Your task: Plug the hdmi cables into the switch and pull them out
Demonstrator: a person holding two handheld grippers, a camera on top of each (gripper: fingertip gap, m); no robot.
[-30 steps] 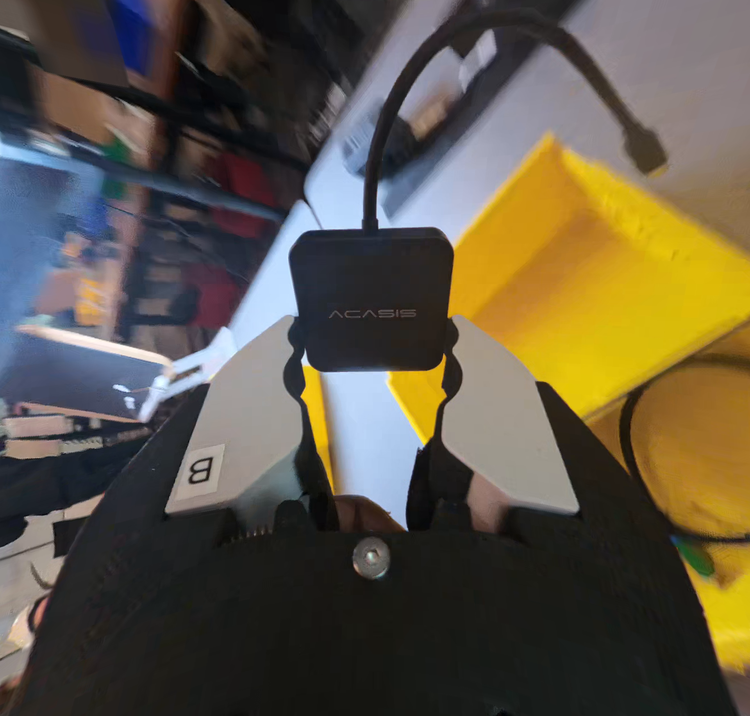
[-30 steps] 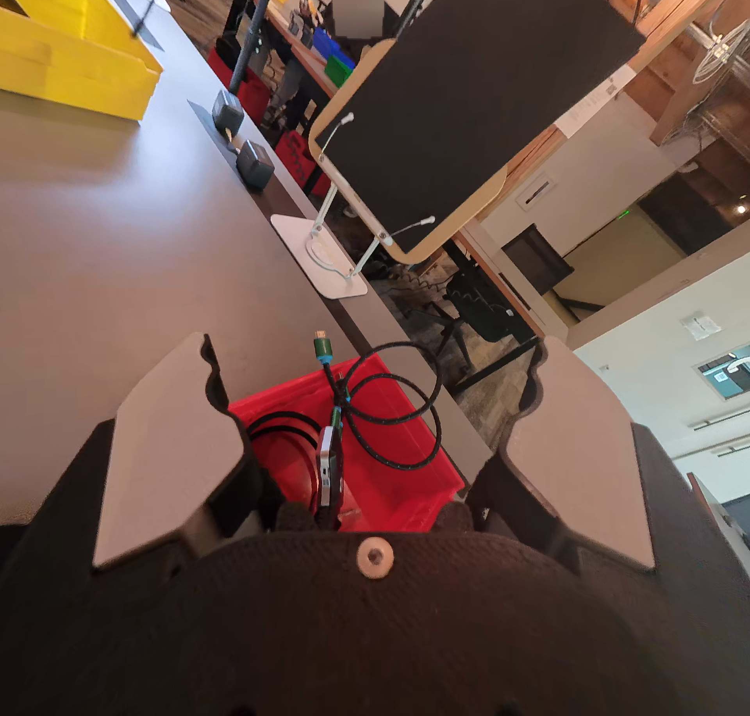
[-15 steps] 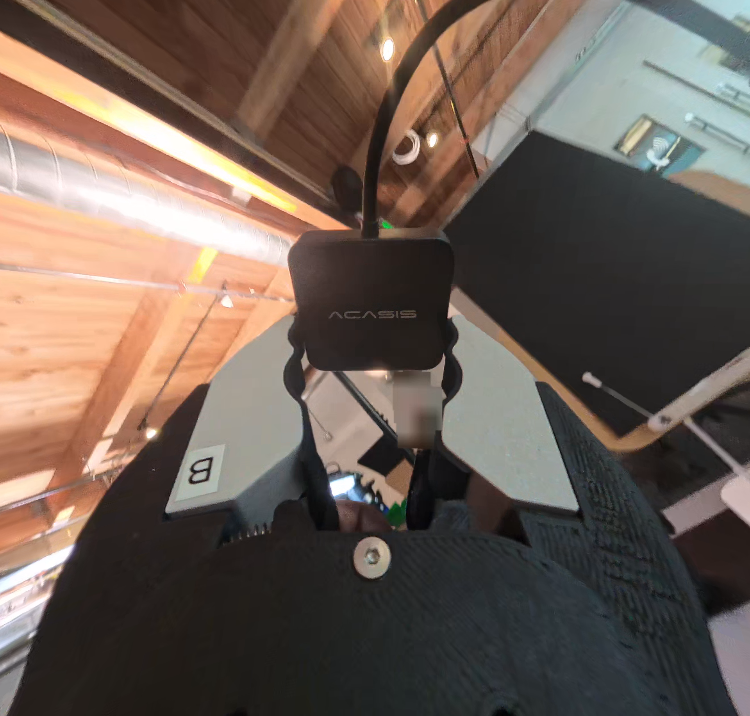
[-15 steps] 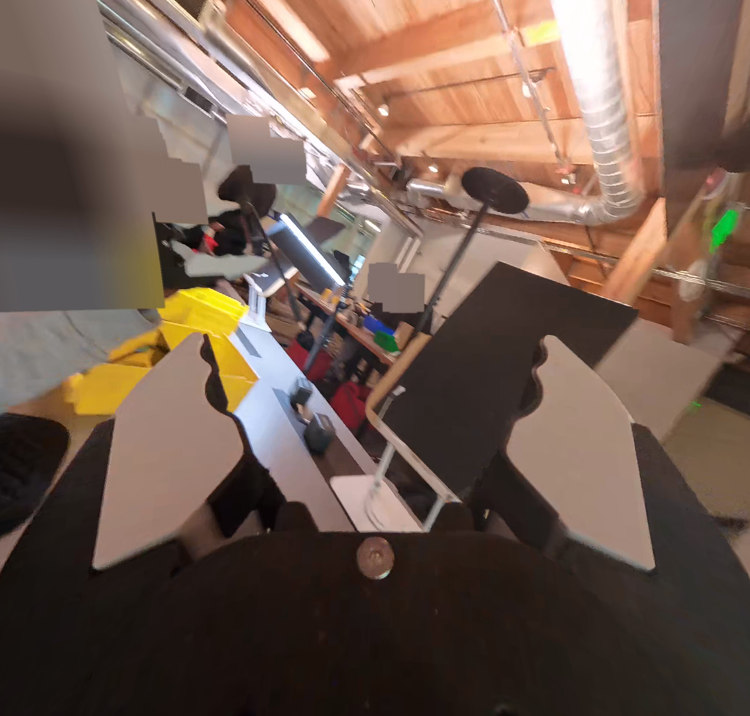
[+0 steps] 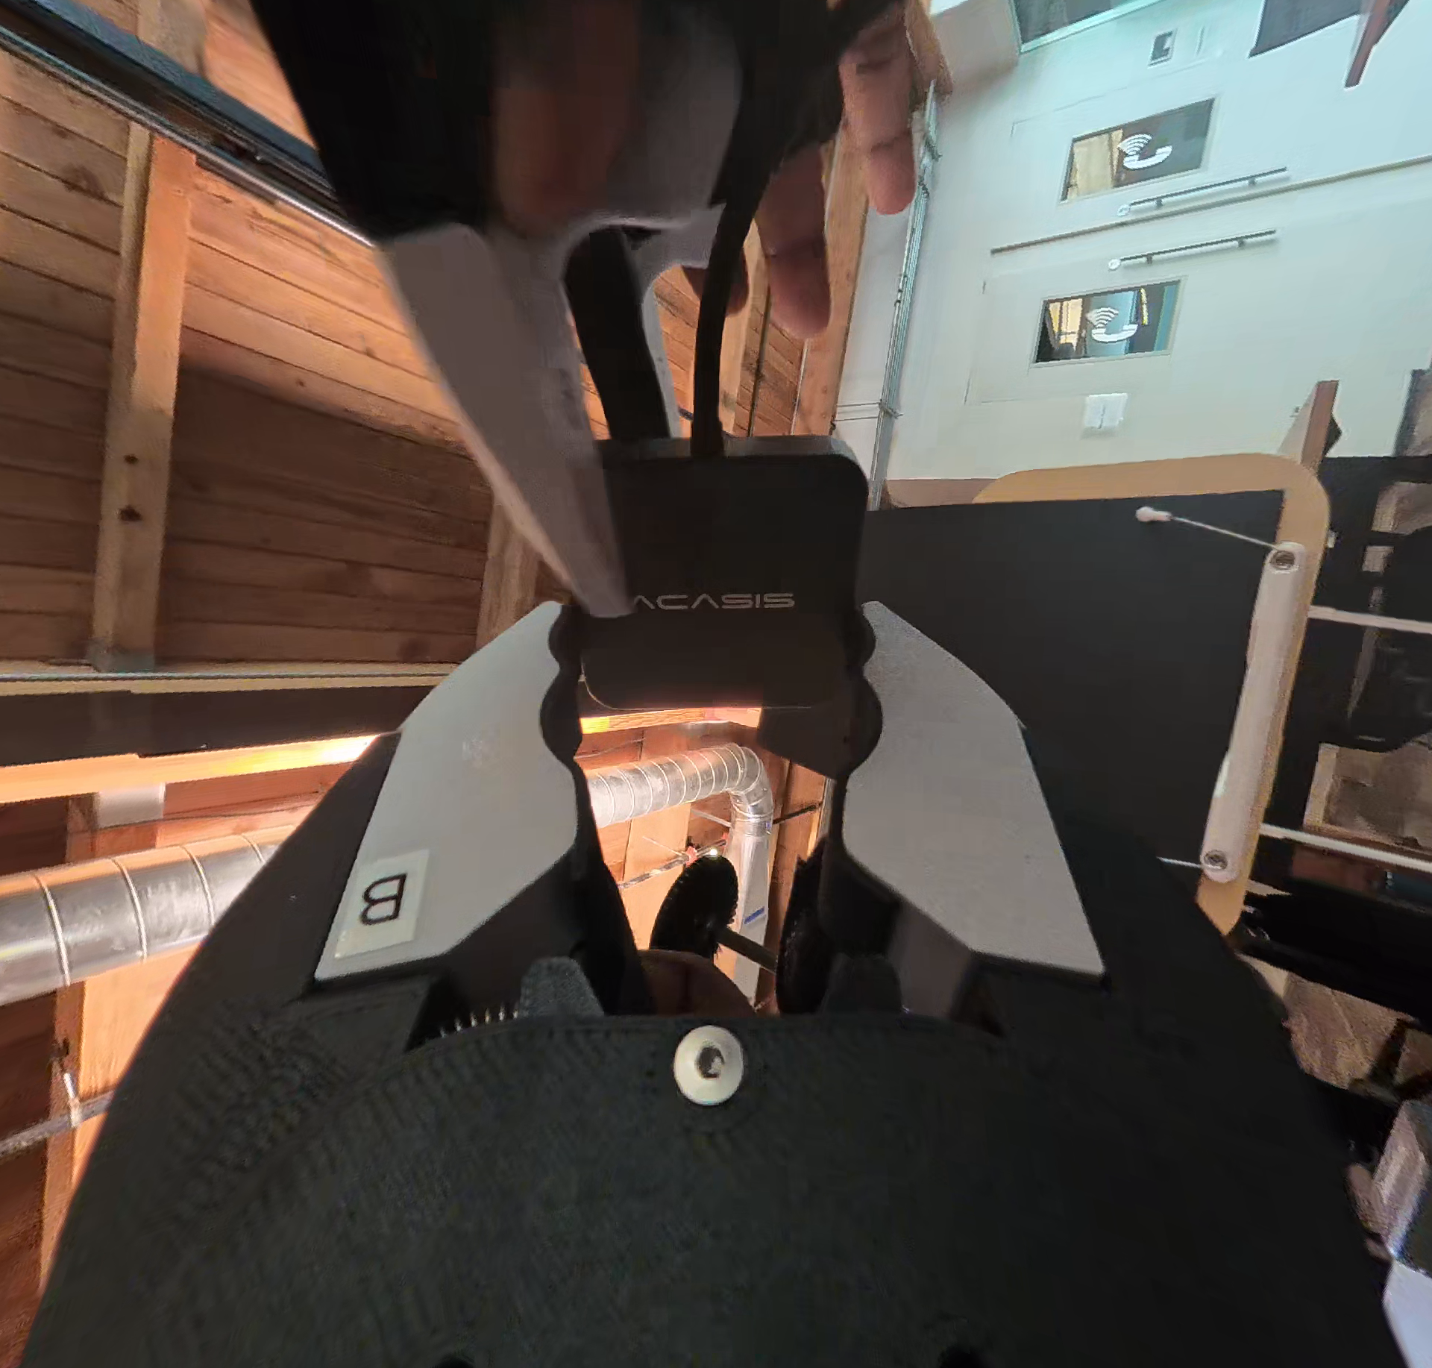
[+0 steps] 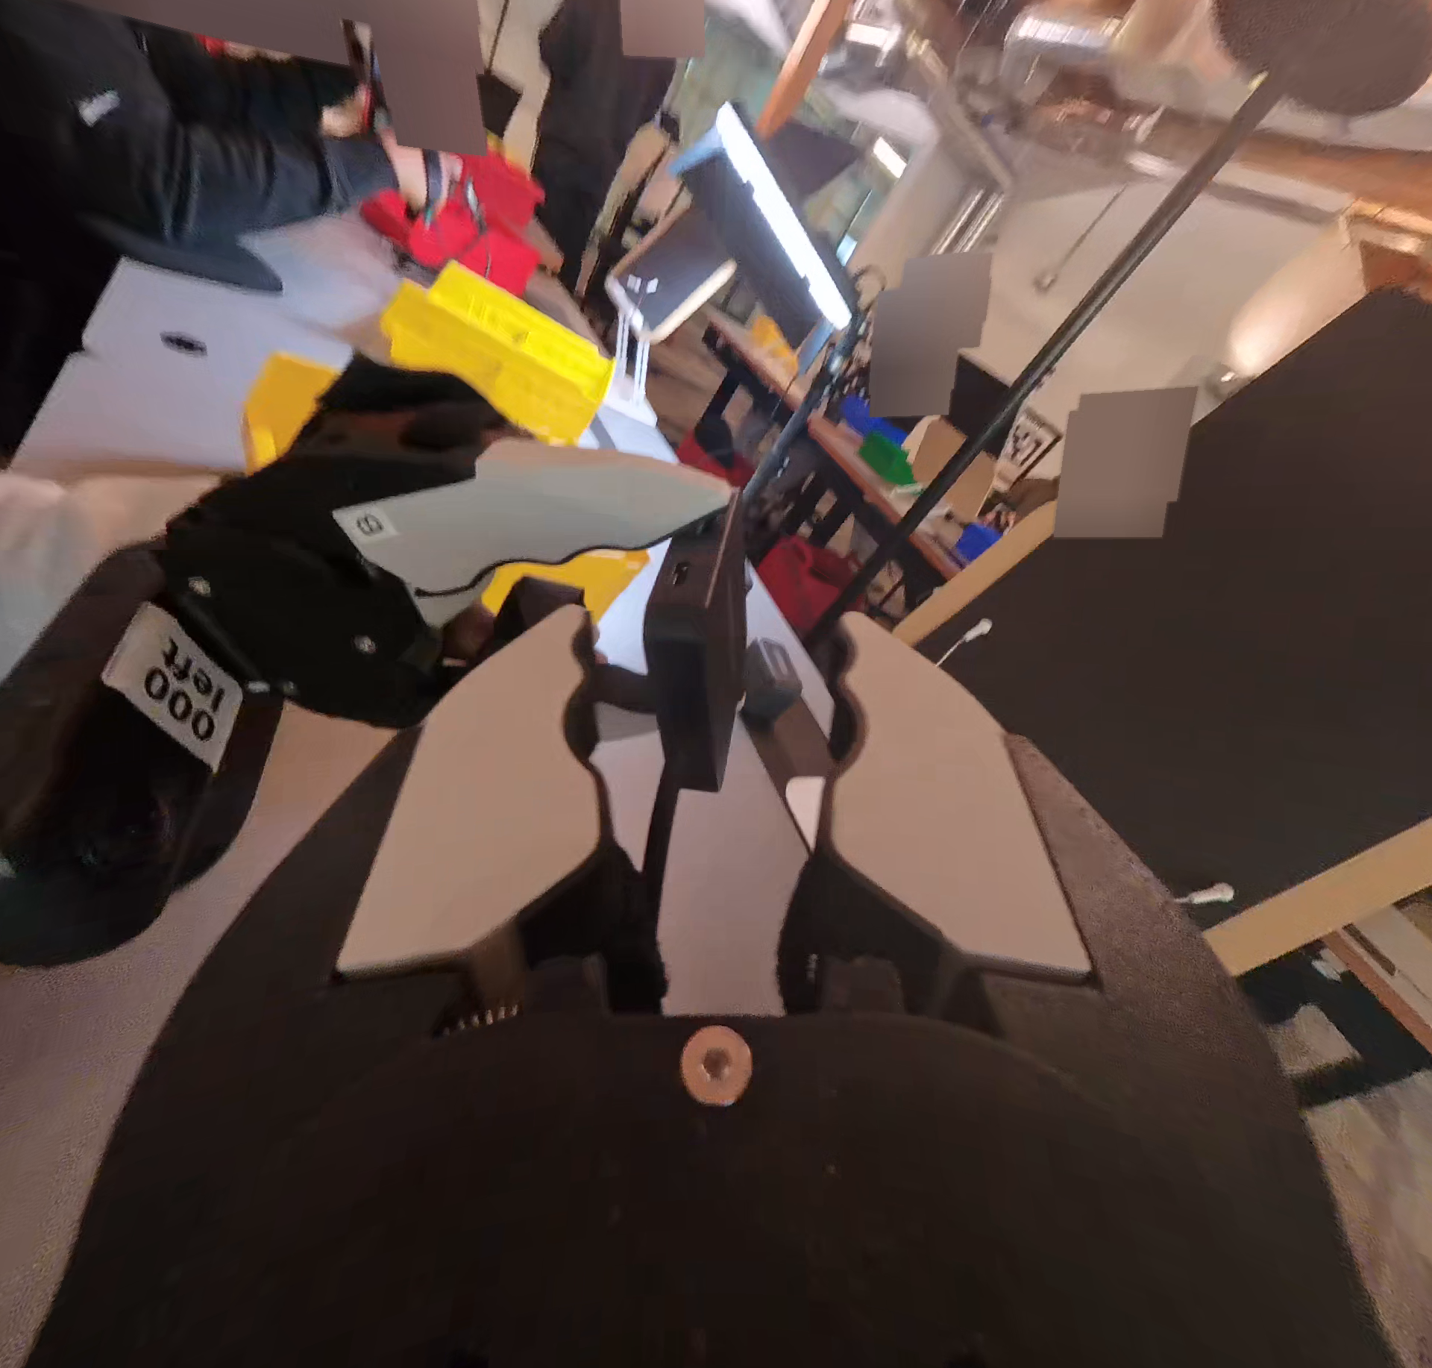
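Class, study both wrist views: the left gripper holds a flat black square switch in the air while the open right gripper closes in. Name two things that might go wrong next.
1. The left gripper pinches only the lower edge of the flat black square switch, so a push from the right gripper may twist or dislodge it.
2. The switch's attached black cable runs between the right gripper's open fingers; closing could pinch the cable rather than the body.
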